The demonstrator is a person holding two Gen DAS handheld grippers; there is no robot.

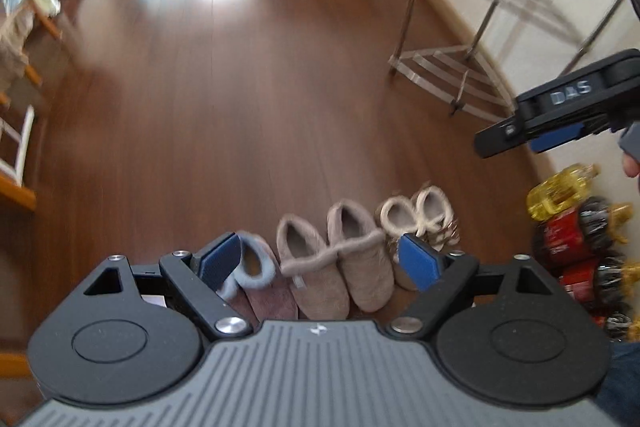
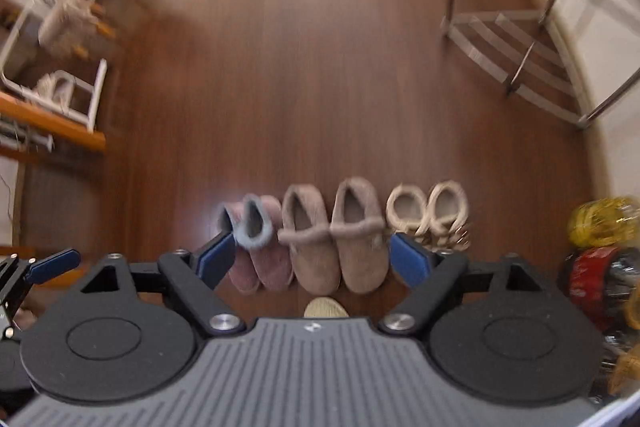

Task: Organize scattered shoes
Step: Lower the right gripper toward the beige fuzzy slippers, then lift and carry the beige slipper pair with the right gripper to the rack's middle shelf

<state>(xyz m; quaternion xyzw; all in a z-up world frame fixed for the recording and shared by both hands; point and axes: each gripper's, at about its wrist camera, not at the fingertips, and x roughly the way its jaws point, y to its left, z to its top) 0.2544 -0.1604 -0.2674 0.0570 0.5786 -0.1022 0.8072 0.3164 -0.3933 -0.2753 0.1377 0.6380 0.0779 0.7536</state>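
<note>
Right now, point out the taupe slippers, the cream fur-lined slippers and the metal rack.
taupe slippers (image 2: 360, 251), right wrist view, upper of the right slipper.
cream fur-lined slippers (image 2: 406, 205), right wrist view, fur collar of the left one.
metal rack (image 2: 516, 47), right wrist view, bottom slatted shelf.

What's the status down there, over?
Left claw and right claw both open, empty. Three slipper pairs lined up on floor: purple, taupe, cream. Nothing blocking them.

Both wrist cameras sit just behind their own fingers and look steeply down at the wooden floor — neither close to it. Ahead of both tongs lies the same row of slippers, and the metal rack stands beyond, to the right — the left view also catches the right gripper at its right edge.
</note>
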